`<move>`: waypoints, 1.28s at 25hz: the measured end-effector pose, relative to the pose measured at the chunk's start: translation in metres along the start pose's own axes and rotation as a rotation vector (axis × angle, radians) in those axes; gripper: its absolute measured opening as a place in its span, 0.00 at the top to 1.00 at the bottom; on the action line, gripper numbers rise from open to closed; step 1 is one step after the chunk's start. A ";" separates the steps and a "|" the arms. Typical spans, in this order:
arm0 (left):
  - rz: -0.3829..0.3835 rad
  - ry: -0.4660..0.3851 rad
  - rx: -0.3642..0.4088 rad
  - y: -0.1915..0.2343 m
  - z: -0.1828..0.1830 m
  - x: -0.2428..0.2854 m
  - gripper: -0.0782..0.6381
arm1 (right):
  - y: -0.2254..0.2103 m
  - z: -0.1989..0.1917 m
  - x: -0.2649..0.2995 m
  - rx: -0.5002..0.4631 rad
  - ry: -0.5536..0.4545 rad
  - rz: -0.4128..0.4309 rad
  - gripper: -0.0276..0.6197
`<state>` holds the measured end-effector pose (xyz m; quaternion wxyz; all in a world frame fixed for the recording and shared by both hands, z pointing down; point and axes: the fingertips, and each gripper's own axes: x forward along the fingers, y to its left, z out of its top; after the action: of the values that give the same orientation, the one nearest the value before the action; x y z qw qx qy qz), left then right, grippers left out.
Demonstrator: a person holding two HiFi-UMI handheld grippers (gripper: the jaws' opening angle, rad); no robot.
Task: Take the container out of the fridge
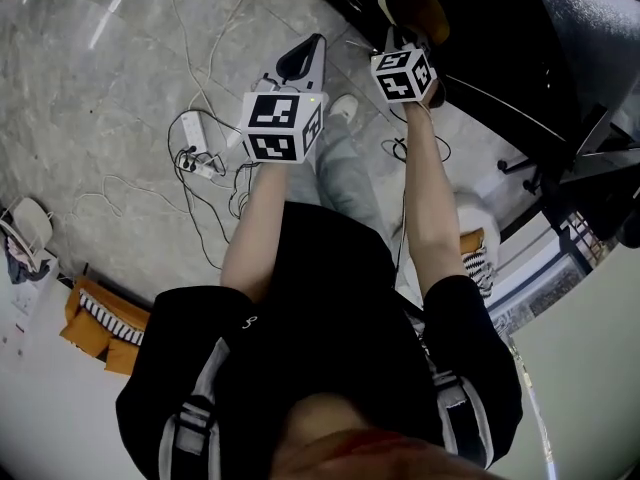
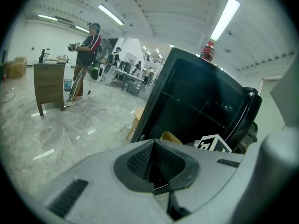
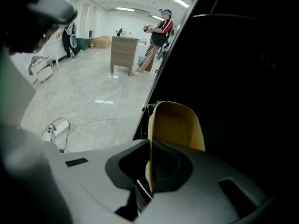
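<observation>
Container (image 3: 180, 125), plain tan, pinched in right gripper (image 3: 149, 166) near black fridge (image 3: 243, 78).

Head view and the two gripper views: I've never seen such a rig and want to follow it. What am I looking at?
There is no robot here. A person holds a two-jaw tool in each hand. The head view looks down from the person's head at both arms. The other two pictures come from cameras riding on the tools. The left gripper has its jaws shut on nothing. The right gripper has its jaws clamped on the wall of a yellow container, in front of the black fridge. Below is the floor, with cables and a power strip.
</observation>
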<state>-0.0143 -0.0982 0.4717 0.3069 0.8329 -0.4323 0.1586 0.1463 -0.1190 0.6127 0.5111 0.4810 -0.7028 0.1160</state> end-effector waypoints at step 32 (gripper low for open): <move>-0.032 -0.431 0.272 -0.078 0.168 -0.135 0.88 | -0.016 0.177 -0.316 0.566 -0.918 0.114 0.93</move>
<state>-0.0283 -0.0889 0.2430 0.0954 0.8879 -0.4491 0.0293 0.0563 -0.0672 0.2654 -0.0050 0.5621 -0.8202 0.1063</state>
